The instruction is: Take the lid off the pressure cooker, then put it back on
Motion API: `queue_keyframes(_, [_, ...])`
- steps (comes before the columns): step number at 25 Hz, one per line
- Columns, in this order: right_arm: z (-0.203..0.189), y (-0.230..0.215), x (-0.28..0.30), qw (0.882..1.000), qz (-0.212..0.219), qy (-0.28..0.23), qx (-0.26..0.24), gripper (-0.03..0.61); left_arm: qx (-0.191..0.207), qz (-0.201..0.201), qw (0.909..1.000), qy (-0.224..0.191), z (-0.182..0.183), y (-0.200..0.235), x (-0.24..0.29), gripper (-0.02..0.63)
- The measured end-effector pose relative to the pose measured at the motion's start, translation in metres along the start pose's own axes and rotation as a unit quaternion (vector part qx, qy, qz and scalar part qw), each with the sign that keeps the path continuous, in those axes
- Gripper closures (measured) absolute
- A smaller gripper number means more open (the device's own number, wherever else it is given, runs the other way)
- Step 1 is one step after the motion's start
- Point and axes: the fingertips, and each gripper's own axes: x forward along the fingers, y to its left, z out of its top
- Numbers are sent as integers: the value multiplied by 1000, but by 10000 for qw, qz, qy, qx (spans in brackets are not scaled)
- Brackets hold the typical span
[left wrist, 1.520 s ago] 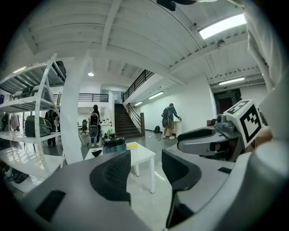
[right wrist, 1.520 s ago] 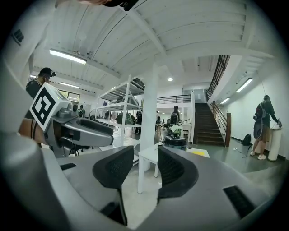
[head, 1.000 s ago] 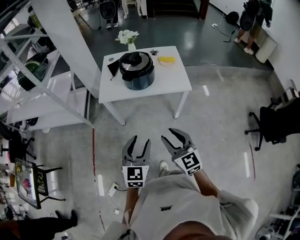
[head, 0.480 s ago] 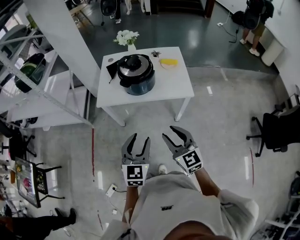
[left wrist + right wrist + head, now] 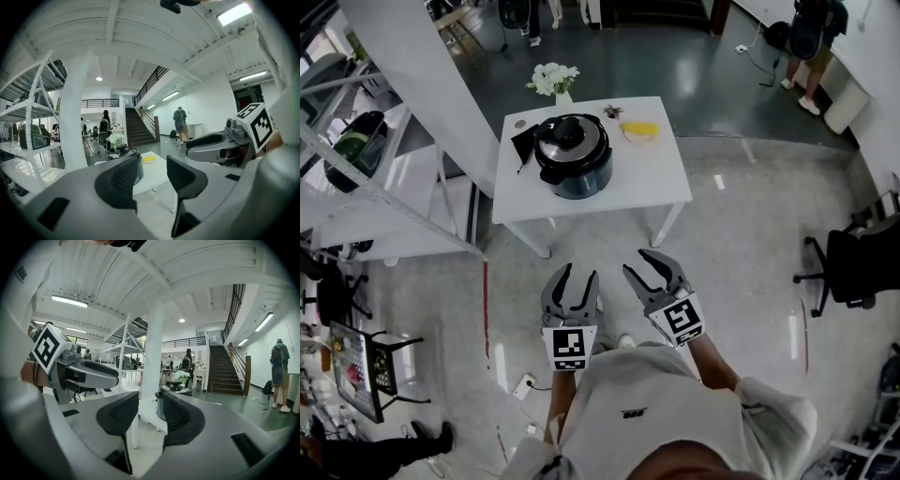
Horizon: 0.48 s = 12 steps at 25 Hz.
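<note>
1. At the far left stands a white shelf rack [image 5: 412, 178].
2. The pressure cooker [image 5: 573, 155] stands on the white table [image 5: 647, 178] with its lid [image 5: 572, 134] on it, well apart from both grippers.
3. The left gripper [image 5: 578, 274] hangs over the floor [image 5: 741, 244]. Its jaws are a narrow gap apart and hold nothing.
4. The right gripper [image 5: 643, 264], just beside it, also has its jaws apart and empty.

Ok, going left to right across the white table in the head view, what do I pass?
black flat object → pressure cooker → yellow item. The white flowers at the back edge sit over the cooker's span, so I leave them out.
</note>
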Motion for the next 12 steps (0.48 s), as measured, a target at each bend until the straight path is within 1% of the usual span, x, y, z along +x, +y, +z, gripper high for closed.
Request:
queue_keyframes(5, [3,-11,30,9999,-48,119,-77,413,39,-100,9999,-19,2,23,25,404])
queue_keyframes(8, [8,-19,52,9999,-106,65,-32,413,67,-162,9998,-5,2,39,42,405])
queue_keyframes(12, [10,-30,79,9997,-132,192,-86,413,87,-236,9997,10,6,62,65,407])
